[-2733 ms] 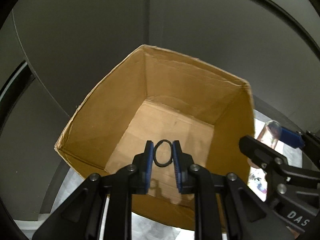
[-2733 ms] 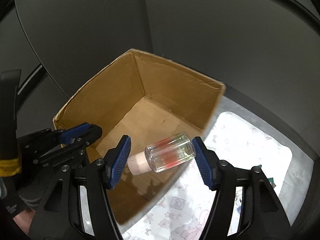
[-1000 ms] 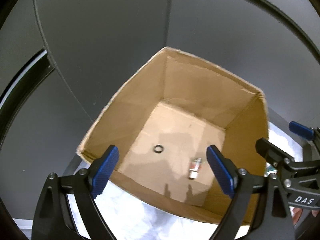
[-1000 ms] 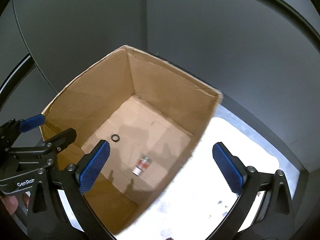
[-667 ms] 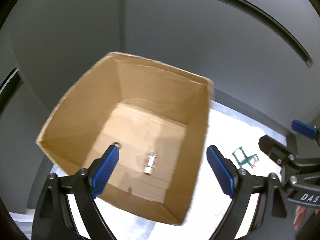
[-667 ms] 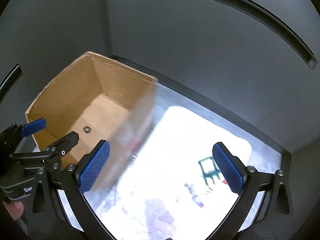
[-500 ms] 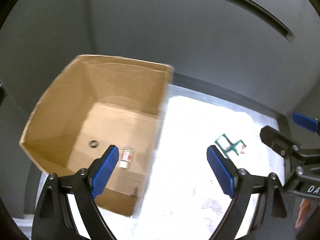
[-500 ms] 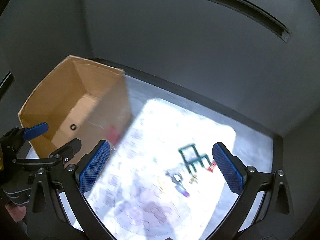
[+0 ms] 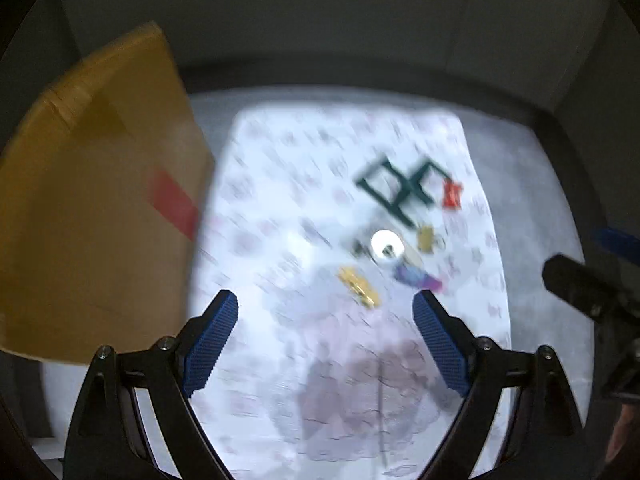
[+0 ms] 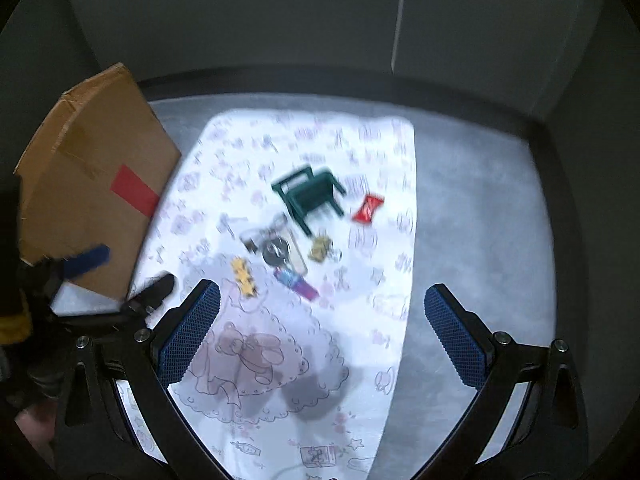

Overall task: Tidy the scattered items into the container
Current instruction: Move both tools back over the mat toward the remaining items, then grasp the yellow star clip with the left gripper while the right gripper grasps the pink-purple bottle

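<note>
The scattered items lie in a loose cluster on the white patterned cloth [image 10: 304, 360], near the middle of the right wrist view. Largest is the small dark green plastic chair [image 10: 310, 196], tipped over; it looks light and stiff, and a leg or the backrest rail would give the pads a firm bite. At its 3 o'clock lies a red foil sachet [image 10: 367, 208], thin and probably slippery, best pinched across its flat width. At the chair's 6 o'clock sits a small yellowish trinket [image 10: 320, 249], too blurred to name. At 7 o'clock is a round silvery disc-like piece [image 10: 276, 251] among some clear packaging; its material I cannot tell. Lower still lie a yellow starred strip [image 10: 244, 274] and a blue-and-purple wrapped stick [image 10: 297, 283], both slim and light, probably easiest to take across the short side.

The brown cardboard box [image 10: 92, 184] with a red tape patch stands at the cloth's 9 o'clock, well apart from the cluster. Only its outer wall shows, so its contents are hidden here.

The right gripper [image 10: 320, 336] hovers above the cloth with its blue pads spread wide and nothing between them. The left gripper [image 9: 324, 340] is likewise spread wide and empty, over the cloth just beside the box.
</note>
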The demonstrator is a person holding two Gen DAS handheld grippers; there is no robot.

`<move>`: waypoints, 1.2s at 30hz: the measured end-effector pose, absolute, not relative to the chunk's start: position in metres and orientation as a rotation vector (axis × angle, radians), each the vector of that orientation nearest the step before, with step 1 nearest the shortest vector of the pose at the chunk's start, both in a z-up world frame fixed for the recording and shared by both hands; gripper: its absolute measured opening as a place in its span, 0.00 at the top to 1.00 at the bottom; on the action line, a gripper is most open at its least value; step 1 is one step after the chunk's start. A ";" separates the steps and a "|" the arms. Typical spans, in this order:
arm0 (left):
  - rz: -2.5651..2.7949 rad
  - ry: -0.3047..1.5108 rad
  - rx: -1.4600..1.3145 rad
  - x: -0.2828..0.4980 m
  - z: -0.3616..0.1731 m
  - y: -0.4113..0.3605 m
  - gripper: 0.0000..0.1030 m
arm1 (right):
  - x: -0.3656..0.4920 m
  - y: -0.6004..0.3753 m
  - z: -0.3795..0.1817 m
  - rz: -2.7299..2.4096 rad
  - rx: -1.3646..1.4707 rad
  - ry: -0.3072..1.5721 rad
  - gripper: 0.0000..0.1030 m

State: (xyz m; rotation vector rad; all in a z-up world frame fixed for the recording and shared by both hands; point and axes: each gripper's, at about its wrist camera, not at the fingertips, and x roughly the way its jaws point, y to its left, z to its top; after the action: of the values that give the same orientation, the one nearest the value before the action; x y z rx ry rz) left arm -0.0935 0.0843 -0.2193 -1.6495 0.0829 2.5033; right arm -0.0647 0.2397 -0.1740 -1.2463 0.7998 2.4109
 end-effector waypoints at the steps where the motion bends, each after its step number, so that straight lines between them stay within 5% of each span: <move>1: 2.484 0.093 -1.677 -0.095 -0.232 0.088 0.14 | -0.067 0.240 -0.184 2.409 -1.259 0.806 0.00; 15: 2.413 0.020 -1.837 -0.119 -0.317 0.098 0.14 | -0.106 0.249 -0.290 2.377 -1.444 0.898 0.03; 36: 2.360 -0.043 -1.797 -0.121 -0.326 0.061 0.14 | -0.125 0.233 -0.305 2.372 -1.525 0.750 0.03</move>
State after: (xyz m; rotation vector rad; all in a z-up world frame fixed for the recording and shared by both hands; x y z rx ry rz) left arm -0.1210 0.0606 -0.3255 -1.7973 -0.0428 2.3604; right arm -0.1254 0.2332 -0.3048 -1.5252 0.7496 2.3724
